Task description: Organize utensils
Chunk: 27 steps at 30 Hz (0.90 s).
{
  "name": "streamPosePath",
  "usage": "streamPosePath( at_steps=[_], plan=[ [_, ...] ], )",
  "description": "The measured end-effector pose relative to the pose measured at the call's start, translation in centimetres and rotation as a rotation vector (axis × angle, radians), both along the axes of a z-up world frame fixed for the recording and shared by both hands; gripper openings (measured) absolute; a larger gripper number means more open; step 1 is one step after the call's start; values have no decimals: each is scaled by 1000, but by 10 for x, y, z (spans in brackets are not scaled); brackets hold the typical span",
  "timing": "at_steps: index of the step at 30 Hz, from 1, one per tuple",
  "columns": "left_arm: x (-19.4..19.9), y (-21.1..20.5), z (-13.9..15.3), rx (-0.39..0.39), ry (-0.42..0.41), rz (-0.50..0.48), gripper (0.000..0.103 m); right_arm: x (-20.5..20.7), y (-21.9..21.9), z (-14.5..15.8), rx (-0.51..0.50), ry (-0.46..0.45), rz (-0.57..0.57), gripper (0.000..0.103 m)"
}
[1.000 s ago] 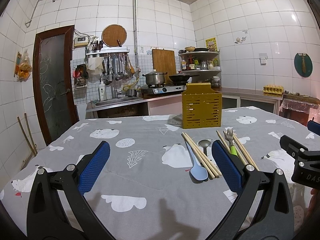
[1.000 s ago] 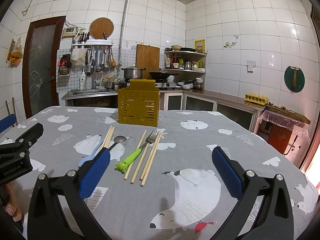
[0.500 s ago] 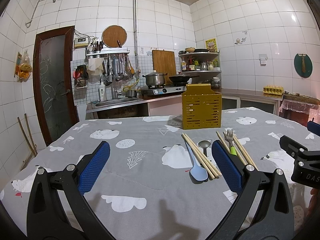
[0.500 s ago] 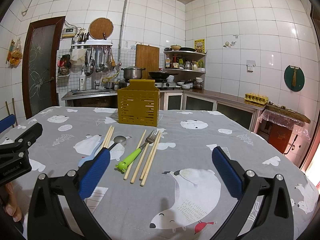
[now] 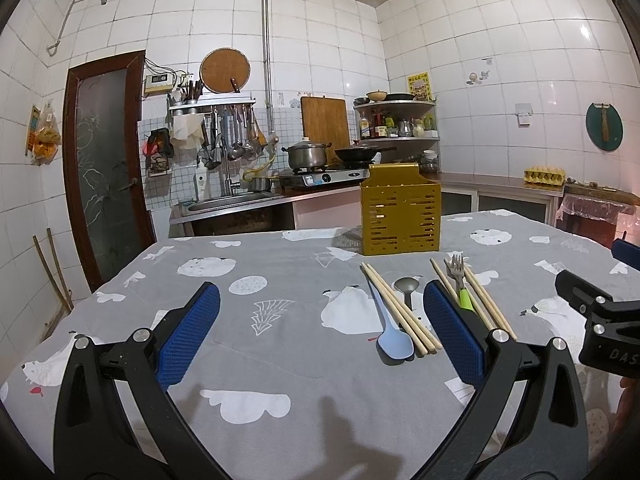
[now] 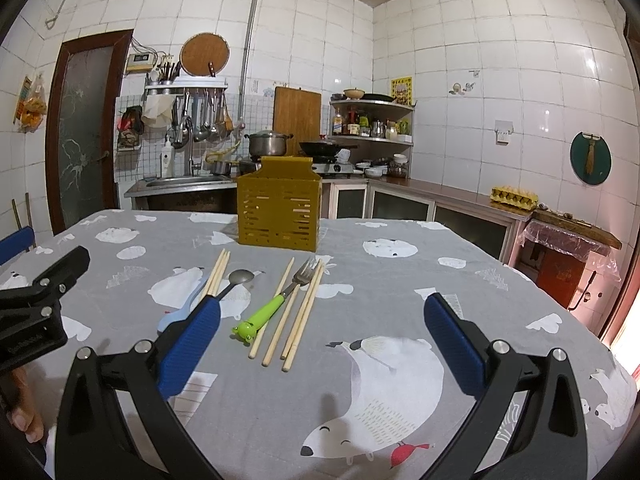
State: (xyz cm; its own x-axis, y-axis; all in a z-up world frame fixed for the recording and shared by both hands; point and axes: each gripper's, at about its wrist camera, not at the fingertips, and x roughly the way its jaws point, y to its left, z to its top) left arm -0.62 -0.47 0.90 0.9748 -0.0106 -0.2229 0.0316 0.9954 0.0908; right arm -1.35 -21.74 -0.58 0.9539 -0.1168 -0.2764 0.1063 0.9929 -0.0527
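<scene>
A yellow slotted utensil holder (image 5: 401, 215) (image 6: 279, 211) stands upright at the far middle of the table. In front of it lie a pair of chopsticks (image 5: 400, 312) (image 6: 218, 274), a blue-handled metal spoon (image 5: 394, 340) (image 6: 240, 277), a green-handled fork (image 5: 458, 276) (image 6: 276, 304) and more chopsticks (image 5: 486, 304) (image 6: 300, 322). My left gripper (image 5: 320, 330) hovers open over the near table, left of the utensils. My right gripper (image 6: 322, 338) is open too, just behind the chopstick ends. Neither holds anything.
The table (image 5: 280, 360) wears a grey cloth with white animal prints. Behind it run a sink counter (image 5: 232, 202), a stove with a pot (image 5: 306, 156) and a wok, and a corner shelf (image 6: 372, 120). An egg tray (image 6: 514, 196) sits on the right counter.
</scene>
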Motion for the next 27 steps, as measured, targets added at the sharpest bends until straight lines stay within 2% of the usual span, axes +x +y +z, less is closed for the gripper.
streamPosePath(
  at_steps=[10, 18, 27],
  plan=[
    [-2, 3, -2, -7, -16, -5, 98, -4, 4, -2, -9, -10, -11, 99],
    [6, 4, -6, -15, 31, -4, 98, -6, -2, 0, 17, -21, -4, 99],
    [8, 7, -7, -27, 46, 2, 98, -5, -2, -1, 22, -21, 6, 99]
  ],
)
